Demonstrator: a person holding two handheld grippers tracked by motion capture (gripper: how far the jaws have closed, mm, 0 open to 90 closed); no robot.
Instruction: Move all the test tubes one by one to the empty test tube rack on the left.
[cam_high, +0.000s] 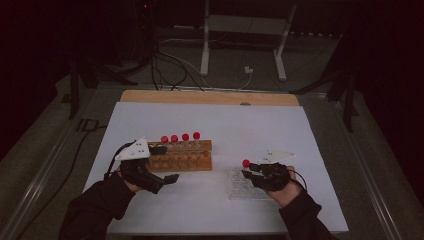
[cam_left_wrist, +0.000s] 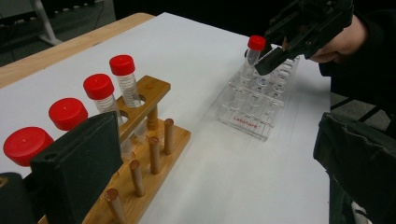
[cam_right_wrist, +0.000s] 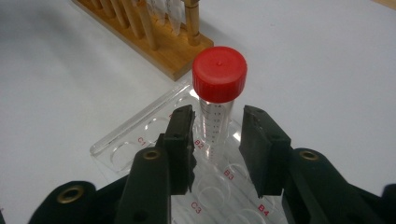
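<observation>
A red-capped tube (cam_right_wrist: 219, 74) stands upright in a clear plastic rack (cam_right_wrist: 135, 140) near the table's front right. My right gripper (cam_right_wrist: 217, 116) has a jaw on either side of the tube below the cap, with a thin gap at the right pad. From above, the same tube (cam_high: 246, 163) sits at the right gripper (cam_high: 248, 170) tips. A wooden rack (cam_high: 185, 162) at left centre holds several red-capped tubes (cam_high: 180, 137). My left gripper (cam_high: 167, 163) stands open at the wooden rack's left end, one jaw on each side, nothing gripped.
The clear rack (cam_left_wrist: 252, 121) has several vacant holes and a red label on its near edge. The wooden rack (cam_left_wrist: 154, 154) has a front row of bare pegs. White table surface (cam_high: 225, 125) lies between the racks; a wooden strip (cam_high: 210, 96) borders the far edge.
</observation>
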